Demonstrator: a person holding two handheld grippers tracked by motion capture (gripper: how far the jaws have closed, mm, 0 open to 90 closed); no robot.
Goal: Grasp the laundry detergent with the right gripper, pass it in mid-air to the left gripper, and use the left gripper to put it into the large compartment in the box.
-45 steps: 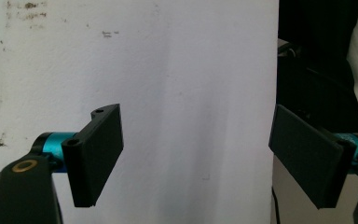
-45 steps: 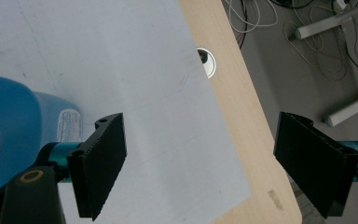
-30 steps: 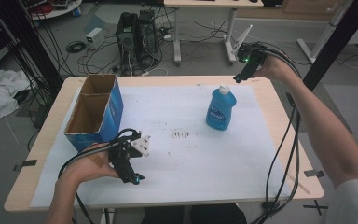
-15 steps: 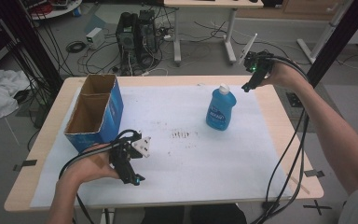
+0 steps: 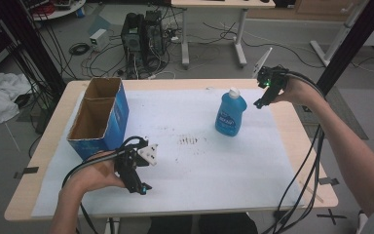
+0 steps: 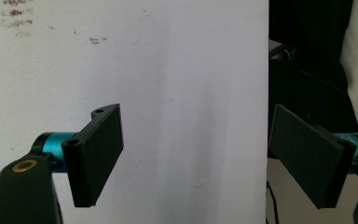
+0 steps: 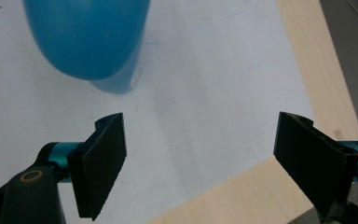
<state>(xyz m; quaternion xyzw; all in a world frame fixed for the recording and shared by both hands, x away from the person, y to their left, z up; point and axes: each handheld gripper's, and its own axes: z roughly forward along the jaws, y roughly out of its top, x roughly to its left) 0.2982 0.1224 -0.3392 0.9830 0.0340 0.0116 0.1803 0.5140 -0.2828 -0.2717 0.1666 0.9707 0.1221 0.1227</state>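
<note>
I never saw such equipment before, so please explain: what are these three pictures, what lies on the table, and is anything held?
A person holds a hand tool with a two-jaw claw in each hand; there is no robot arm. The high view looks down on the table. The other two pictures come from cameras riding on each claw.

On the white sheet stand a blue bottle and an open blue cardboard box. The left claw rests near the front edge; its jaws stand apart, holding nothing. The right claw hovers just right of the bottle, jaws also apart, not touching it.
</note>
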